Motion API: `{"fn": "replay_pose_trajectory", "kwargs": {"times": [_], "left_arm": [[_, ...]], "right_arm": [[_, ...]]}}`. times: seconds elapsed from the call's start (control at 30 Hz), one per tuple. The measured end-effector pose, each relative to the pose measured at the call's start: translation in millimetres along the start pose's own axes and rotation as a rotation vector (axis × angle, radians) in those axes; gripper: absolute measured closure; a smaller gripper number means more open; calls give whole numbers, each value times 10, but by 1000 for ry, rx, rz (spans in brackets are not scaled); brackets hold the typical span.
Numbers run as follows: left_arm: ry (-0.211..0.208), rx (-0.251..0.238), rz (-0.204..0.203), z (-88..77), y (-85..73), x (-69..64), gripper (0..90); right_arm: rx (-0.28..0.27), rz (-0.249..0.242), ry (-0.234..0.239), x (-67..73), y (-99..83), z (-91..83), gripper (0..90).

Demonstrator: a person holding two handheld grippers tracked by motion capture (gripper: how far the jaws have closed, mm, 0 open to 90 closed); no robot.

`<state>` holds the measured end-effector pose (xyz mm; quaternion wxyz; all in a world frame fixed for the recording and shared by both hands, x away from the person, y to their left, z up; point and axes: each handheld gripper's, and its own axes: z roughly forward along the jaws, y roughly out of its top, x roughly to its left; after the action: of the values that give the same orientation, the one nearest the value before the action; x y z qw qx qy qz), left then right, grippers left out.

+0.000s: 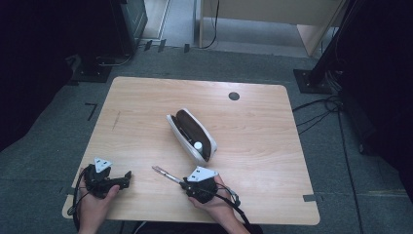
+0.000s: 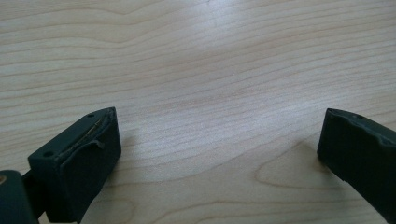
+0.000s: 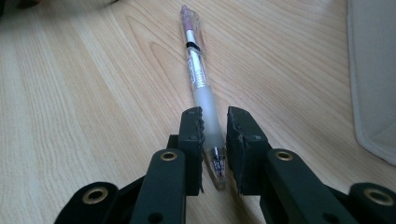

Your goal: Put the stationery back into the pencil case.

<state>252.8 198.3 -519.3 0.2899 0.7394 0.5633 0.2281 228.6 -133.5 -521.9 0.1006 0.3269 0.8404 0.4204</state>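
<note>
- Your right tongs (image 3: pixel 215 135) pinch a clear pen (image 3: pixel 201 84) near its tip; the pen lies on the counter (image 1: pixel 146 112), beside the open pencil case (image 1: pixel 192 135).
- The print on the pen barrel is too small to read.
- Your left tongs (image 2: pixel 217 140) stand wide, holding nothing.
- The things inside the case are hard to make out.

The table (image 1: pixel 146 97) is seen whole from above its near edge, facing forward and down. The left gripper view is taken close over bare table wood (image 2: pixel 196 70), along spread jaws. The right gripper view is taken low over the table (image 3: pixel 70 93); the pen (image 3: pixel 201 81) is shared with the high view (image 1: pixel 165 173).
</note>
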Motion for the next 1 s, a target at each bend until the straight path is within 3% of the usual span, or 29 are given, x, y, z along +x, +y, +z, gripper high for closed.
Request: {"fn": "replay_pose_trajectory", "kwargs": {"times": [0.13, 0.5, 0.67, 0.77, 1.0], "left_arm": [[0, 0, 0, 0, 0, 0, 0], [0, 0, 0, 0, -1, 0, 0], [0, 0, 0, 0, -1, 0, 0], [0, 0, 0, 0, -1, 0, 0], [0, 0, 0, 0, 0, 0, 0]], "right_arm": [[5, -35, -17, 31, -3, -1, 745], [8, -72, -31, 76, -8, 3, 708], [7, -76, -33, 76, -8, 4, 717], [6, -81, -41, 82, -10, 2, 785], [1, -57, -52, 96, -12, 1, 806]]}}
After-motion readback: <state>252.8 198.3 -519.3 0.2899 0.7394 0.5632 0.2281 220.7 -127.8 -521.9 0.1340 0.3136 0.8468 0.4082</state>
